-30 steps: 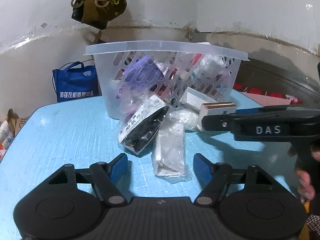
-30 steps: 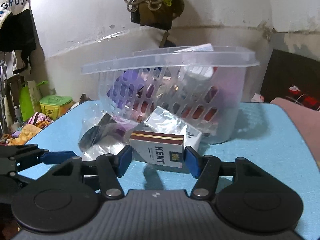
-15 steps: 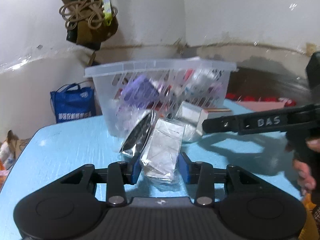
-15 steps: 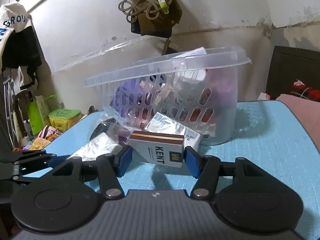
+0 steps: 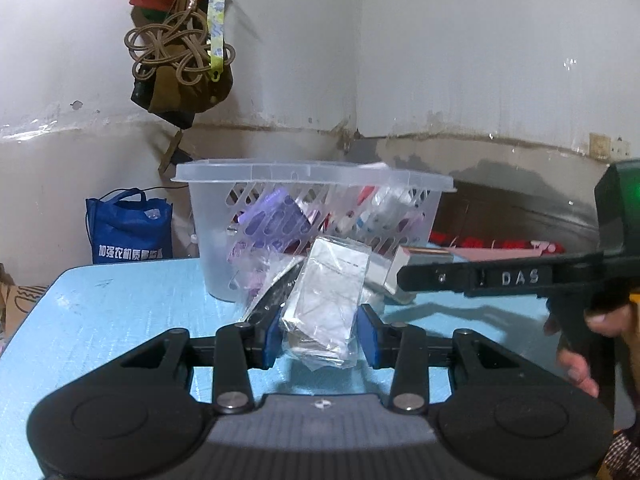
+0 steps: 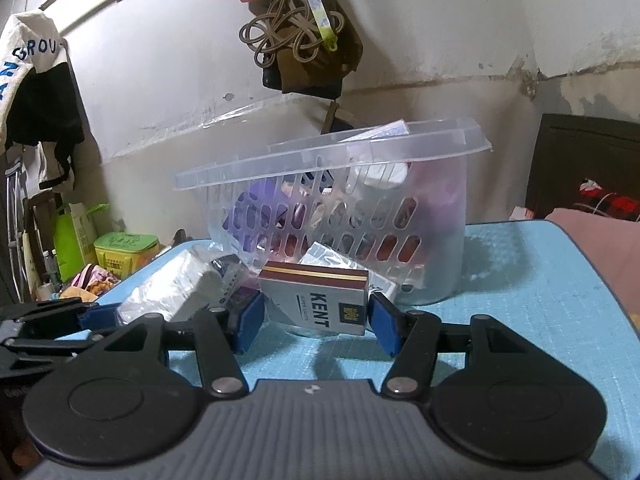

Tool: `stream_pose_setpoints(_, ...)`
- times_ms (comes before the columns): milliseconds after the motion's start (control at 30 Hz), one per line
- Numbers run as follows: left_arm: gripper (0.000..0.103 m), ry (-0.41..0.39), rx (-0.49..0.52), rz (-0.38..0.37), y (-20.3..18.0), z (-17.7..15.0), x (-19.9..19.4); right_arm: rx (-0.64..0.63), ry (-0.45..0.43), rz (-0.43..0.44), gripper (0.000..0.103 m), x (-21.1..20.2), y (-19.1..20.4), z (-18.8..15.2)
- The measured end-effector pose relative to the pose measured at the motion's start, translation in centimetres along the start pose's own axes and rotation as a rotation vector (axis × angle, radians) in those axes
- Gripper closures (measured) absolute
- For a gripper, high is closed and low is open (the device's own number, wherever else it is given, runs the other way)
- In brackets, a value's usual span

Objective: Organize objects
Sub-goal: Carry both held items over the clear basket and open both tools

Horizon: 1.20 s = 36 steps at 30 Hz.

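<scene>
— So which tool has what?

— Left tool is closed on a clear plastic packet with something silvery inside, pads pressing both sides. The packet stands tilted, its long axis running up and away from the fingers toward the basket. Right tool brackets a Kent cigarette pack, gripping it across its long side; the pads look to be touching its ends, and it appears lifted off the blue counter.

— And the basket?

— Clear, slotted, already holding several items, straight ahead of both tools and just beyond the held things. Its rim sits higher than either item.

— So the move?

— My guess: each load has to rise above that rim, then go forward and down. Both hands look about equally near. A dark-edged packet lies on the counter against the basket's foot.
</scene>
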<state>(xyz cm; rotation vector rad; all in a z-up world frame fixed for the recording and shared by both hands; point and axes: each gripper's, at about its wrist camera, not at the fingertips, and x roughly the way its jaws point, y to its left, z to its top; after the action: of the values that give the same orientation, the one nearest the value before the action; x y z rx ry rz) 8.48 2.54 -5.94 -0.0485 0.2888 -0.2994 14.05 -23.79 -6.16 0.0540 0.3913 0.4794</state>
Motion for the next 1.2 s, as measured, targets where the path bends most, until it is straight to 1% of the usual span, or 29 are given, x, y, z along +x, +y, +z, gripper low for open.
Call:
stream_pose_setpoints(133, 0.059, 0.001, -0.026, -0.001, 0.1, -0.2, 0.1, -0.037, -0.02, -0.018, 0.042, -0.2, 0.7, -0.2)
stream_pose_setpoints(233, 0.059, 0.011, -0.038, -0.008, 0.2, -0.6, 0.3, -0.035, -0.019, -0.015, 0.042, -0.2, 0.7, -0.1)
stream_pose_setpoints(467, 0.059, -0.021, -0.058, -0.014, 0.0, -0.5, -0.5, -0.058, -0.047, -0.006, 0.042, -0.6, 1.0, -0.3)
stream_pose_setpoints(567, 0.059, -0.044, -0.067, -0.012, 0.3, -0.1, -1.0, -0.078, -0.062, -0.018, 0.042, -1.0, 1.2, -0.1)
stream_pose_setpoints(633, 0.059, -0.058, -0.091, -0.028, 1.0, 0.7, -1.3, -0.062, -0.078, 0.004, 0.042, -1.8, 1.2, 0.4)
stream_pose_setpoints(667, 0.059, -0.068, -0.1, -0.034, 1.3, 1.2, -1.5, -0.054, -0.094, 0.019, 0.042, -2.3, 1.3, 0.9)
stream_pose_setpoints(767, 0.059, -0.109, -0.103, -0.037, 1.9, 4.1, -1.5, -0.069, -0.141, 0.022, 0.042, -3.7, 1.8, 3.5)
stream_pose_setpoints(833, 0.059, -0.139, -0.088, -0.032, 2.1, 6.9, -1.0, -0.088, -0.168, 0.024, 0.042, -3.9, 2.0, 6.3)
stream_pose_setpoints(900, 0.059, -0.157, -0.09, -0.027, 2.6, 9.9, 0.2, -0.12, -0.183, 0.014, 0.042, -3.0, 2.1, 9.7)
stream_pose_setpoints(1000, 0.059, -0.127, -0.076, 0.01, 3.5, 14.1, 3.2, -0.16, -0.16, -0.036, 0.042, -0.2, 1.8, 13.6)
stream_pose_setpoints(1033, 0.059, -0.095, -0.071, 0.022, 3.6, 15.1, 4.6, -0.165, -0.138, -0.05, 0.042, 1.1, 1.7, 14.7)
stream_pose_setpoints(1067, 0.059, -0.07, -0.084, 0.026, 3.9, 15.8, 5.7, -0.173, -0.118, -0.063, 0.042, 2.2, 1.6, 15.5)
stream_pose_setpoints(1133, 0.059, 0.0, -0.102, 0.035, 4.5, 16.4, 7.9, -0.183, -0.09, -0.062, 0.042, 3.9, 1.4, 16.3)
stream_pose_setpoints(1167, 0.058, 0.006, -0.112, 0.046, 4.8, 16.3, 8.5, -0.186, -0.082, -0.047, 0.042, 4.6, 1.3, 16.5)
stream_pose_setpoints(1200, 0.048, 0.007, -0.104, 0.069, 5.1, 16.1, 8.9, -0.198, -0.071, -0.05, 0.041, 5.3, 1.4, 16.4)
